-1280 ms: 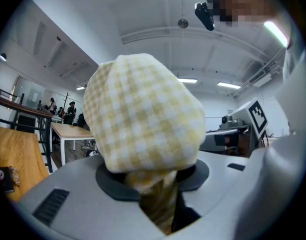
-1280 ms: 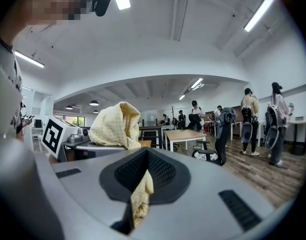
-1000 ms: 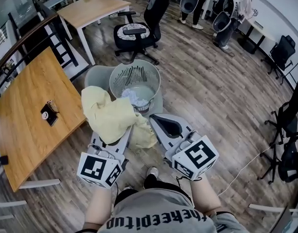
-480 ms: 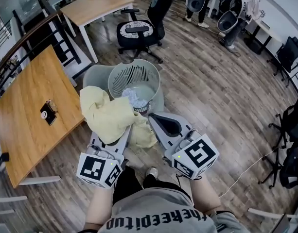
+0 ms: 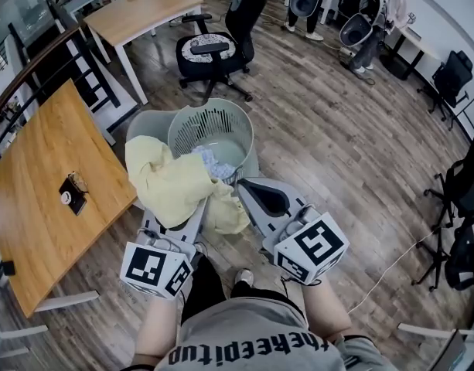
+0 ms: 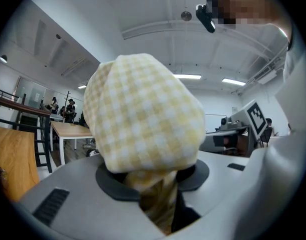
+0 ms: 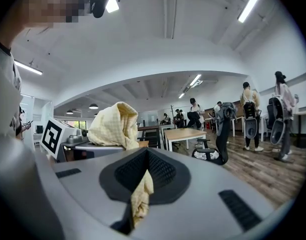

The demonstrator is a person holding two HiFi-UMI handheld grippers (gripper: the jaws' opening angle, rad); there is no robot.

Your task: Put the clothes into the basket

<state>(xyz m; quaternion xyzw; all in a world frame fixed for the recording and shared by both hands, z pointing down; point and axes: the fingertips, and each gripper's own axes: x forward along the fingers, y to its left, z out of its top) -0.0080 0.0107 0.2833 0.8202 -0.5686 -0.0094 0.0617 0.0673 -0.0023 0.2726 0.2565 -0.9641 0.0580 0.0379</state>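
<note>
At the near rim of the grey laundry basket (image 5: 244,126), a yellow checked cloth (image 5: 171,180) is clamped in the left tongs (image 5: 182,221) and right tongs (image 5: 243,192). Open floor (image 5: 337,168) is seen rightward, a wooden counter (image 5: 43,168) close leftward, an office chair (image 5: 213,52) beyond.

Cloth (image 5: 168,182) at near-left rim of basket (image 5: 215,117); table (image 5: 43,176) left; chair (image 5: 208,51) behind basket.

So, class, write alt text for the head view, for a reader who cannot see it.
Two hand-held grippers hold a pale yellow checked cloth in front of a grey basket: the left gripper clamps its bulk, the right gripper pinches an edge. A wooden table stands at left.
</note>
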